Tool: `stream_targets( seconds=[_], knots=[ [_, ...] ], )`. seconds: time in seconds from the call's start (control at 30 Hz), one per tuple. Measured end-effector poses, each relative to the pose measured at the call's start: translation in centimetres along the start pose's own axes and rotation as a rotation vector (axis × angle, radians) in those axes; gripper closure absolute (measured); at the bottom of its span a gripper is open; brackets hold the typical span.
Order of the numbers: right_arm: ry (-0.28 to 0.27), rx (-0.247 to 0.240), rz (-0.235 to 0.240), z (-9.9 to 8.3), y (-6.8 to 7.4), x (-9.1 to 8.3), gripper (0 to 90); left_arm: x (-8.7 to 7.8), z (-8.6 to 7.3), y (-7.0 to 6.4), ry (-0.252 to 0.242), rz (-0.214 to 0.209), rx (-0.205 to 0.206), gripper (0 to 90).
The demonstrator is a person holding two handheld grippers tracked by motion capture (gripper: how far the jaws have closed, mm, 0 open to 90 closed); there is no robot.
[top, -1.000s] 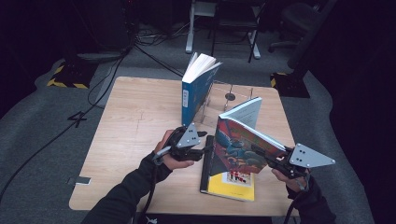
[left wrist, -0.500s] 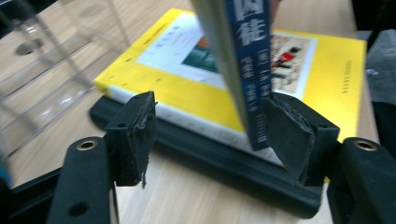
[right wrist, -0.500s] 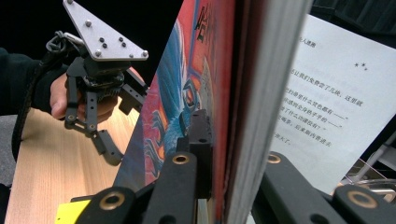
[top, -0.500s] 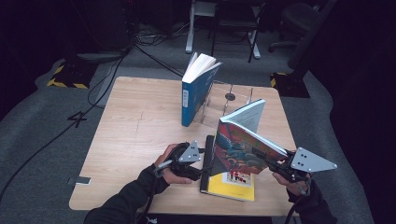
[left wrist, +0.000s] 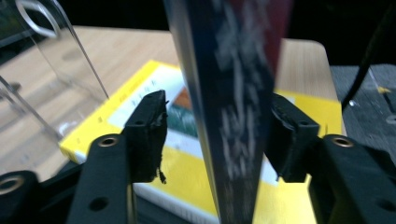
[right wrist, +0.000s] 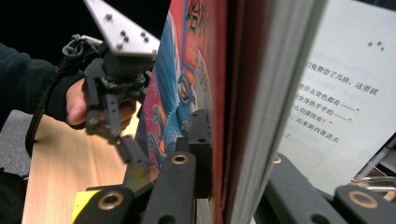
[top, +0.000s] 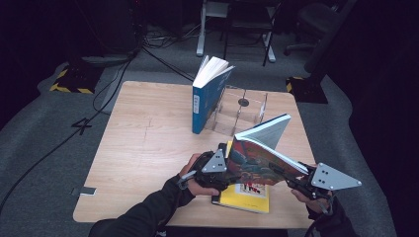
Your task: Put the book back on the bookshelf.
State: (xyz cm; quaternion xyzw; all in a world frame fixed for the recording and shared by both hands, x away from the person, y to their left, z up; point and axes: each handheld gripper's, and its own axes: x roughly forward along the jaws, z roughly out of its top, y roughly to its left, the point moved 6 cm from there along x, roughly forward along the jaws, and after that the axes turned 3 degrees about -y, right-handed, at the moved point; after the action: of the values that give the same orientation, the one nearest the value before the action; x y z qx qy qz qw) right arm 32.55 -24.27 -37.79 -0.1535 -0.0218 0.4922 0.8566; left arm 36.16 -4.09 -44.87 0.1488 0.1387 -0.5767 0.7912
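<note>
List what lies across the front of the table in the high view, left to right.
Left tool → yellow book lying flat → colourful book held tilted above it → right tool.

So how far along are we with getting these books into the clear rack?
Done: the blue book stands upright against the clear acrylic rack. In hand: the colourful illustrated book is tilted up off the table, clamped by the right gripper; the left gripper straddles its edge, fingers not closed on it. Left: slotting that book, then probably the flat yellow book.
</note>
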Motion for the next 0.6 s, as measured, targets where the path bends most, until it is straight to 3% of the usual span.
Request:
stream_targets(
  seconds=[0.13,0.33,0.43,0.6],
  knots=[
    [0.007,-0.014,-0.005,-0.1,0.1,-0.3,81.0,0.1,0.9,-0.1,-0.038,-0.008,0.000,50.0],
    [0.013,-0.009,-0.028,-0.4,-0.4,-1.1,78.1,-0.1,3.1,-0.2,-0.099,-0.017,0.033,57.2],
    [0.019,-0.008,-0.051,-0.6,-0.7,-1.6,75.9,-0.1,3.5,-0.1,-0.103,-0.014,0.033,60.2],
    [0.020,0.023,-0.103,-1.1,-1.6,-2.5,69.1,-0.3,3.7,-0.5,-0.103,-0.050,0.043,70.3]
  ],
)
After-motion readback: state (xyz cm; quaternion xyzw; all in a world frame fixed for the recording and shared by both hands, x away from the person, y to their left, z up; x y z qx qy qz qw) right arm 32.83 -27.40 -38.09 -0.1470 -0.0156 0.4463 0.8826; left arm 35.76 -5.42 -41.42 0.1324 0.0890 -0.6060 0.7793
